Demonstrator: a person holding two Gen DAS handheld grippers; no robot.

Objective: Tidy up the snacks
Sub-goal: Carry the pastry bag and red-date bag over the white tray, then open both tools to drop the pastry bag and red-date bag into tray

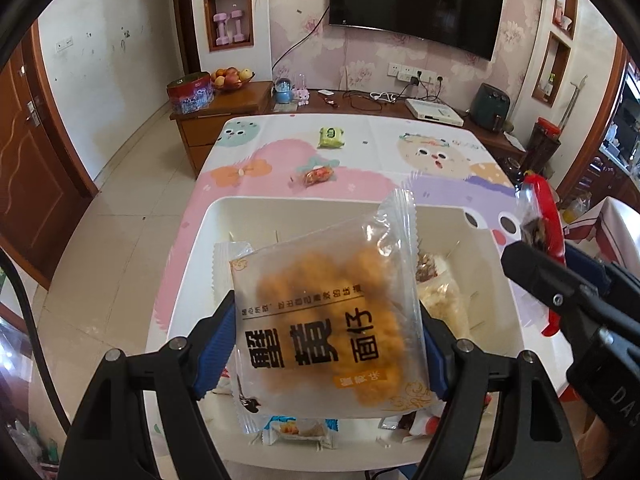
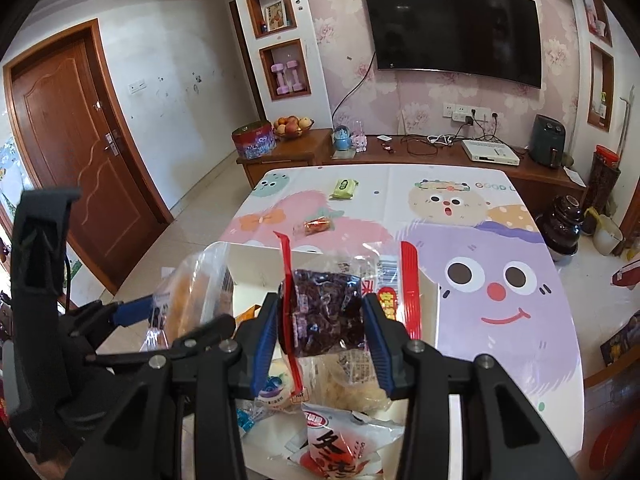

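My left gripper (image 1: 326, 312) is shut on a clear pack of orange crispy noodle snack (image 1: 320, 280), held above a white box (image 1: 280, 200) on the cartoon-print table (image 1: 260, 160). My right gripper (image 2: 322, 304) is shut on a red-edged clear pack of dark dried fruit (image 2: 324, 308), held over the same white box (image 2: 428, 292). The two packs hang side by side. The right wrist view shows the orange pack (image 2: 188, 292) at its left. The red-edged pack (image 1: 540, 204) appears at the right of the left wrist view. Several snack packs lie inside the box beneath them.
A green pack (image 1: 331, 137) (image 2: 344, 189) and a small red-orange wrapped snack (image 1: 318, 176) (image 2: 318, 226) lie on the table beyond the box. A wooden TV cabinet (image 2: 400, 152) stands behind the table. A dark jar (image 2: 560, 224) sits on the floor at the right.
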